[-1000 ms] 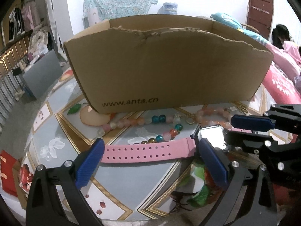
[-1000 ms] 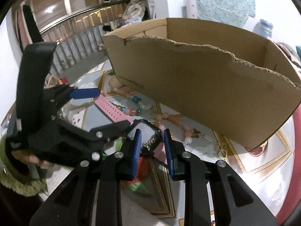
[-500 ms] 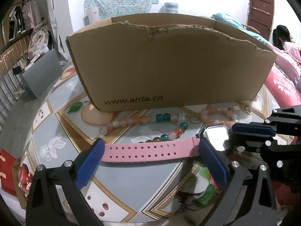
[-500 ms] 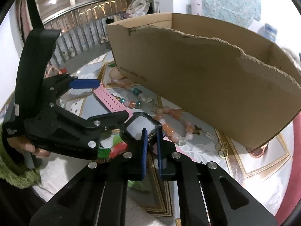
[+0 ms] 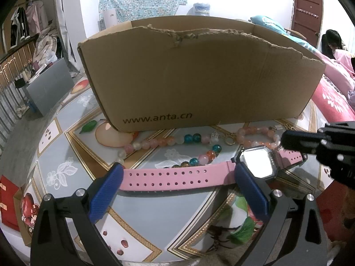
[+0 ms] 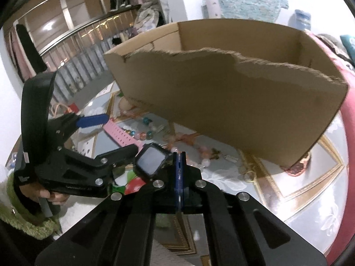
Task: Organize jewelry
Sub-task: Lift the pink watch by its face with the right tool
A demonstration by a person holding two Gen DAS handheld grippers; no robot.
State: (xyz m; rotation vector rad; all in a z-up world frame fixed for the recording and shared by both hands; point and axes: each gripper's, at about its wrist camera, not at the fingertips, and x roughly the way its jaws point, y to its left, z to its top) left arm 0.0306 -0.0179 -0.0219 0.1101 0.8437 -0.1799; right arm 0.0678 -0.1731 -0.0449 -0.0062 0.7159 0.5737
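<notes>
A pink-strapped watch [image 5: 177, 177] with a black square face [image 5: 257, 163] lies across the patterned table, in front of a cardboard box [image 5: 199, 75]. My left gripper [image 5: 177, 190] is open, its blue fingers either side of the long strap. My right gripper [image 6: 178, 164] is shut on the watch's short strap end, right beside the face [image 6: 152, 159]; it shows in the left wrist view [image 5: 310, 144] as a black arm over the strap. A beaded necklace [image 5: 168, 141] and a pink bead bracelet [image 5: 255, 133] lie between the watch and the box.
The table [image 5: 66, 155] has a printed fruit-and-flower cover. A red bag [image 5: 8, 201] stands at its left edge. A pink bedspread [image 5: 332, 102] lies to the right. The box [image 6: 233, 102] is open-topped, with a torn front rim.
My right gripper has closed from a narrow gap to fully shut on the watch strap beside the face. The left gripper has stayed open around the long strap.
</notes>
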